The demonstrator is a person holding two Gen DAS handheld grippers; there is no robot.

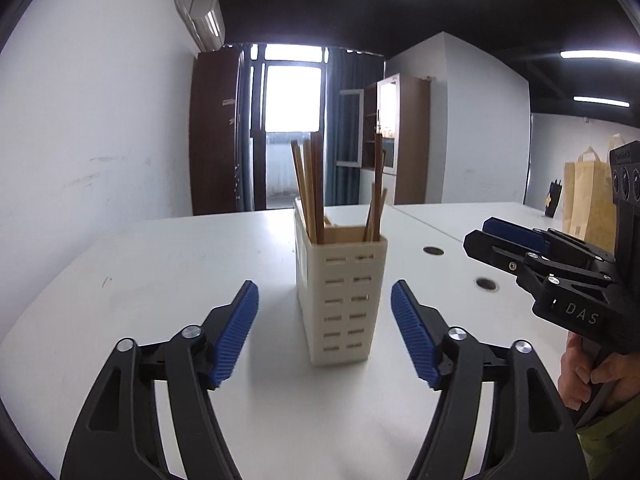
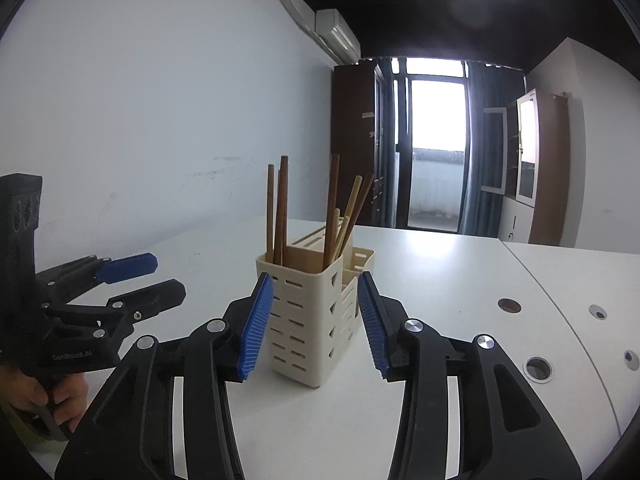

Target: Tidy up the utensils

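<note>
A cream slotted utensil holder (image 1: 340,296) stands upright on the white table (image 1: 160,264). Several wooden chopsticks (image 1: 310,192) stand in it, some at its left side and some at its right (image 1: 376,196). My left gripper (image 1: 324,332) is open and empty, its blue pads either side of the holder's near face, short of it. In the right wrist view the holder (image 2: 308,320) stands between the open jaws of my right gripper (image 2: 316,328), chopsticks (image 2: 280,208) rising above. The right gripper also shows in the left wrist view (image 1: 492,240), empty.
Round cable holes (image 1: 434,251) dot the table to the right. Brown paper bags (image 1: 588,196) stand at the far right. A white wall runs along the left; a dark cabinet (image 1: 216,132) and a balcony door stand behind the table.
</note>
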